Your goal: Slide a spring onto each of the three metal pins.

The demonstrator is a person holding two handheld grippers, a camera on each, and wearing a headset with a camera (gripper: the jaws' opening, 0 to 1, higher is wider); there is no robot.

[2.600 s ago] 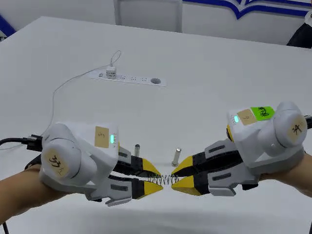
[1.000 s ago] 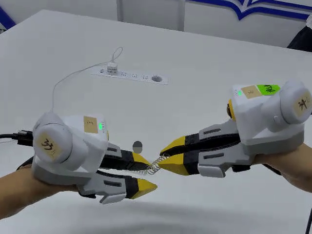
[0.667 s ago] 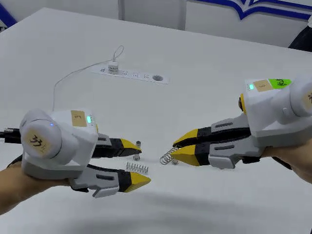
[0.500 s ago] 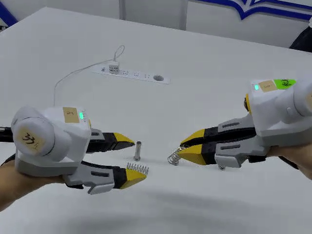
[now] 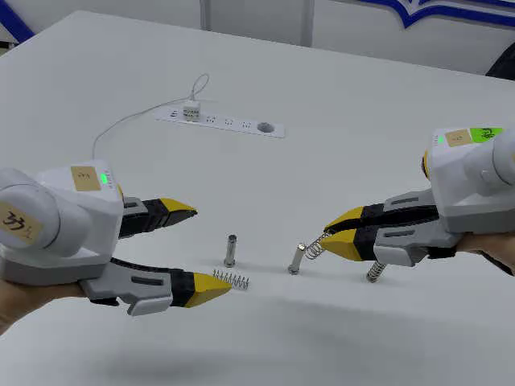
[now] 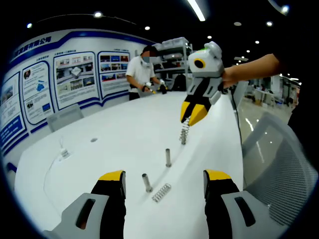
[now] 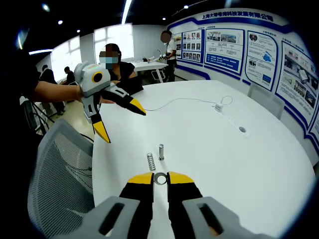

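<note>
My right gripper [image 5: 327, 233] is shut on the end of a small steel spring [image 5: 315, 247], which hangs just above and right of a bare metal pin [image 5: 295, 259]. In the right gripper view the spring's coil [image 7: 160, 178] shows end-on between the yellow tips. A second bare pin [image 5: 231, 250] stands to the left. A loose spring [image 5: 232, 279] lies flat beside it, near the lower fingertip of my left gripper [image 5: 209, 249], which is open with nothing in it. A third pin with a spring around it [image 5: 374, 272] stands under the right gripper.
A white power strip [image 5: 221, 121] with a thin cable lies at the back of the white table [image 5: 338, 112]. People stand at a far table in both gripper views. A grey mesh chair [image 7: 60, 169] is beside the table edge.
Both grippers held springs together in the middle. The left gripper has opened and pulled back left, one spring now lies on the table, and the right gripper has moved right with its spring.
</note>
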